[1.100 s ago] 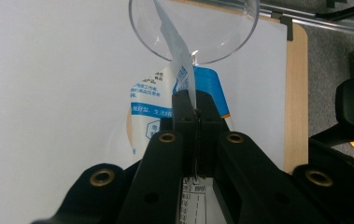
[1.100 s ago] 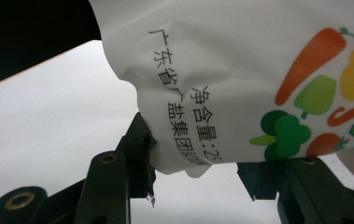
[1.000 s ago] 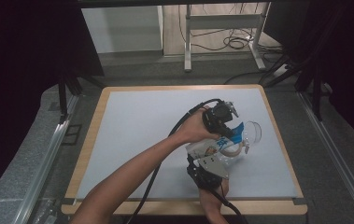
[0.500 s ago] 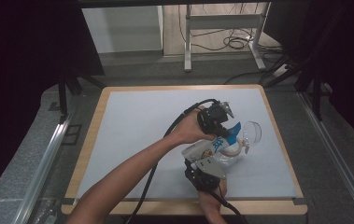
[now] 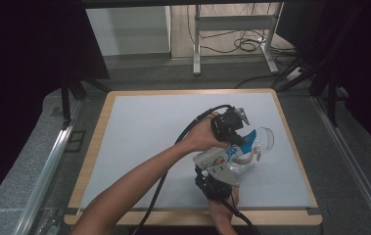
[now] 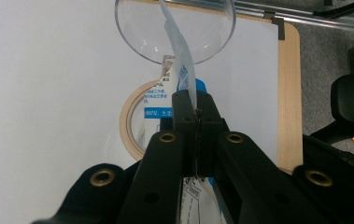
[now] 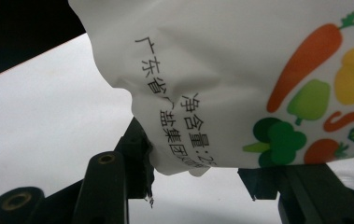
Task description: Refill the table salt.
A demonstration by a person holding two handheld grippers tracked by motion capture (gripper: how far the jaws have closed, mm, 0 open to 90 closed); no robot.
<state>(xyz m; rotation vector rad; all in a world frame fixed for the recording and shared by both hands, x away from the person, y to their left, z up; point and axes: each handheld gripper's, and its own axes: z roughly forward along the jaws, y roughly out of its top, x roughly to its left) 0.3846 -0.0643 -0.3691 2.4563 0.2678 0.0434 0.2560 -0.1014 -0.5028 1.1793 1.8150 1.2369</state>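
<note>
Looking down from the high view, both grippers meet over the right half of the pale grey table mat (image 5: 144, 137). The left gripper (image 5: 237, 128) reaches in from above the white printed plastic bag (image 5: 222, 159), and the right gripper (image 5: 217, 178) holds the bag's lower end from the near side. A clear round plastic bowl (image 5: 266, 139) lies just beyond the bag's top, with a tan ring of tape (image 5: 254, 155) beside it.

Left gripper view: the jaws are pinched tight on the bag's thin top edge (image 6: 184, 84), which runs up toward the bowl (image 6: 142, 32). The tape ring (image 6: 129, 123) lies flat on the mat between the jaws and the bowl.

Right gripper view: the bag (image 7: 221, 84), with black lettering and vegetable drawings, bulges between the two jaws, which squeeze its bottom from both sides, so that claw is clamped on the bag too, above the mat (image 7: 48, 116).
</note>
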